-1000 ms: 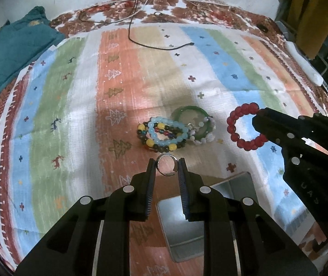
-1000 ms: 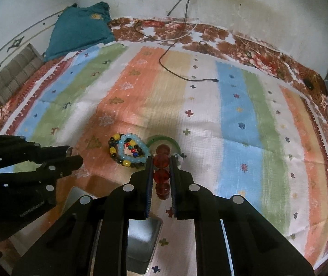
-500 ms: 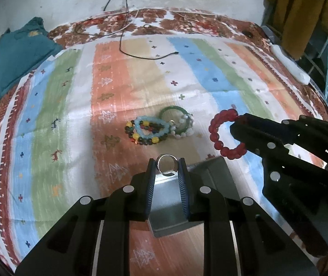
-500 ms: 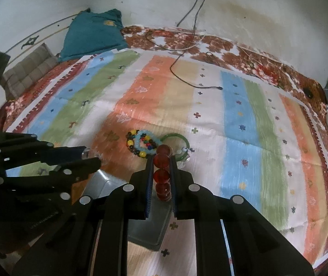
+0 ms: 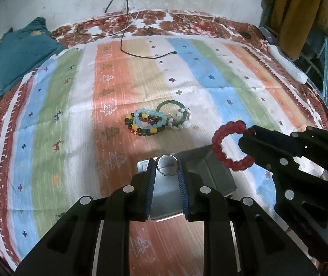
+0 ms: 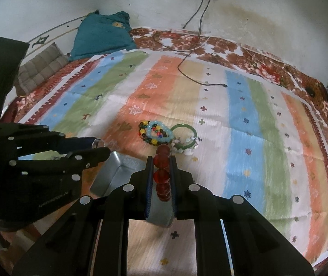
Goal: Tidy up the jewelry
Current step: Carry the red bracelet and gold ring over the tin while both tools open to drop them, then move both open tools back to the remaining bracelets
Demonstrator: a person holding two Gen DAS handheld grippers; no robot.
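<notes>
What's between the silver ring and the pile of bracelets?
Only bare striped cloth, past the grey metal box's edge, in the left wrist view.

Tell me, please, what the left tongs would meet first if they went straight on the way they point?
Probably the grey metal box just beyond the silver ring that the left tongs hold, though depth is hard to judge.
</notes>
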